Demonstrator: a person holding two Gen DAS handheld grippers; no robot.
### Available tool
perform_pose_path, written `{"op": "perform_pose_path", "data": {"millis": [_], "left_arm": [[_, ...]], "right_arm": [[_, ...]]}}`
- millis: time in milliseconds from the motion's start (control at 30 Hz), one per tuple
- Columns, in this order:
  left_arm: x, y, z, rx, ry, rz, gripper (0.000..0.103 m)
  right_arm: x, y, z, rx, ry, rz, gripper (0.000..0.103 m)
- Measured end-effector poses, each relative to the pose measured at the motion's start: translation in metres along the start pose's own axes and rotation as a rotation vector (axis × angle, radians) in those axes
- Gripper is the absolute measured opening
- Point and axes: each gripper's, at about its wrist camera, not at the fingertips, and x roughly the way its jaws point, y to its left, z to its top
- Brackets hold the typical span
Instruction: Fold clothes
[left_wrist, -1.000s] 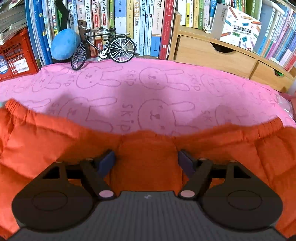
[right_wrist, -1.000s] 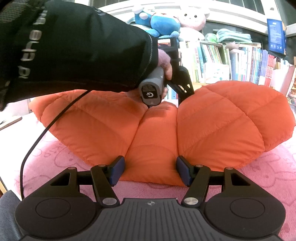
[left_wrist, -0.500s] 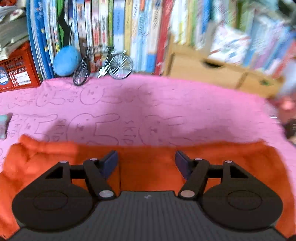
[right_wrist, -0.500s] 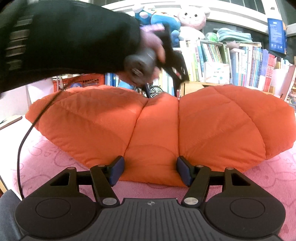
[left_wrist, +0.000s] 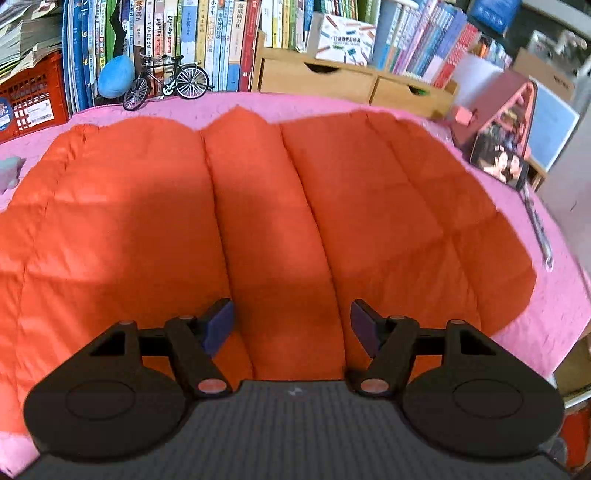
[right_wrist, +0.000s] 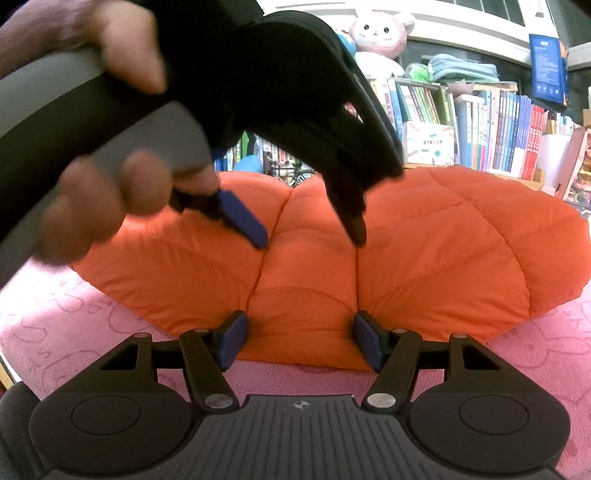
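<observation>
An orange quilted garment (left_wrist: 369, 203) lies spread on a pink bunny-print cloth (left_wrist: 546, 295). My left gripper (left_wrist: 291, 325) hangs over its middle panel and points steeply down, jaws apart. In the right wrist view the left gripper (right_wrist: 308, 238) has one blue-padded fingertip (right_wrist: 255, 232) at each seam of that panel, with a hand (right_wrist: 92, 206) on its handle. My right gripper (right_wrist: 301, 341) is at the near edge of the garment (right_wrist: 443, 251). Its pads press on the puffed middle panel, which bulges between them.
Packed bookshelves line the back, with a model bicycle (left_wrist: 166, 81), a blue ball (left_wrist: 114, 75), a red crate (left_wrist: 29, 99) and wooden drawers (left_wrist: 321, 75) along the cloth's far edge. A pink photo stand (left_wrist: 498, 155) and a pen (left_wrist: 539, 229) sit at the right.
The left gripper left the garment's far edge, rose, and swung across to the near side. It now tilts down over the middle panel, close to the right gripper. The right gripper kept still.
</observation>
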Motion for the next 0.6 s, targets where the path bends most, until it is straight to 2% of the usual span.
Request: {"op": "perform_pose_path", "data": {"millis": [233,600], "left_arm": [[0.009,-0.010,-0.004,0.044,-0.006,0.050,0.070],[0.037,0.003,0.025,-0.011,-0.048,0.092,0.072]], "right_arm": [[-0.001,0.002,-0.001,0.000,-0.001,0.002,0.064],[-0.002,0.002,-0.002,-0.003,-0.007,0.003,0.064]]}}
